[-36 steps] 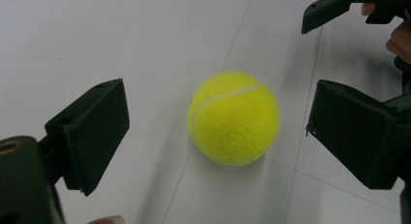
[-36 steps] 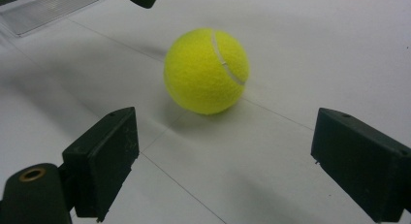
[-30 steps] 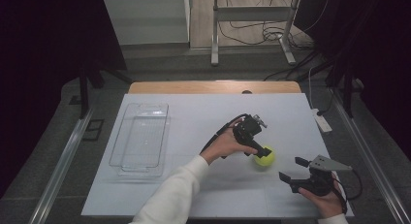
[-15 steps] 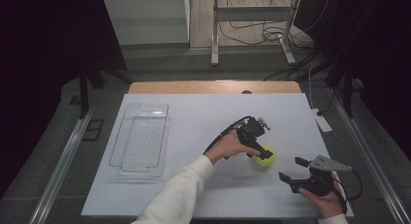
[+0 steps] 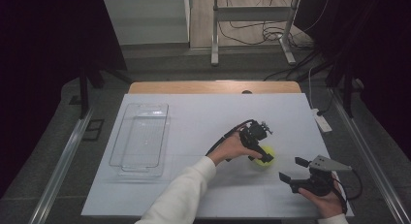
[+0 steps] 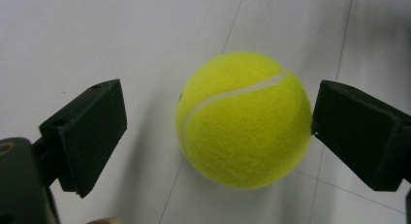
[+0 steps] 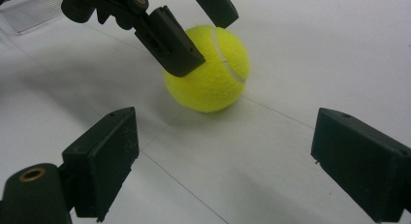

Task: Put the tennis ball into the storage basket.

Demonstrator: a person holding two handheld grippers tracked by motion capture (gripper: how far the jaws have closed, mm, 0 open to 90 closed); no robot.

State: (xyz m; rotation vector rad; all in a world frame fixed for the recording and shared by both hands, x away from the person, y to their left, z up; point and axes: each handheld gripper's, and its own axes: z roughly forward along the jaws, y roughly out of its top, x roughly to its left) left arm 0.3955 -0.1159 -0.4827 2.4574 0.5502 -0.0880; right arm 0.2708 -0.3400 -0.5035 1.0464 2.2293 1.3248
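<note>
- Left gripper view: your left gripper [image 6: 218,136] is apart around tennis ball [image 6: 244,120]; one jaw touches it, other has gap.
- Right gripper view: your right gripper [image 7: 223,161] is wide apart, ball just ahead on table [image 7: 315,49].
- High view adds clear tray [image 5: 140,136], well apart at left.

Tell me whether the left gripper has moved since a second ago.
Yes, slightly: the left gripper has dropped toward the tennis ball, nearer the table's front edge.

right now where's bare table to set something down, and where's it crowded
Free: the white table between the clear plastic tray and the left gripper, plus the far strip. Crowded: near right, where the yellow-green tennis ball sits between that gripper's open jaws, right gripper close by.
</note>
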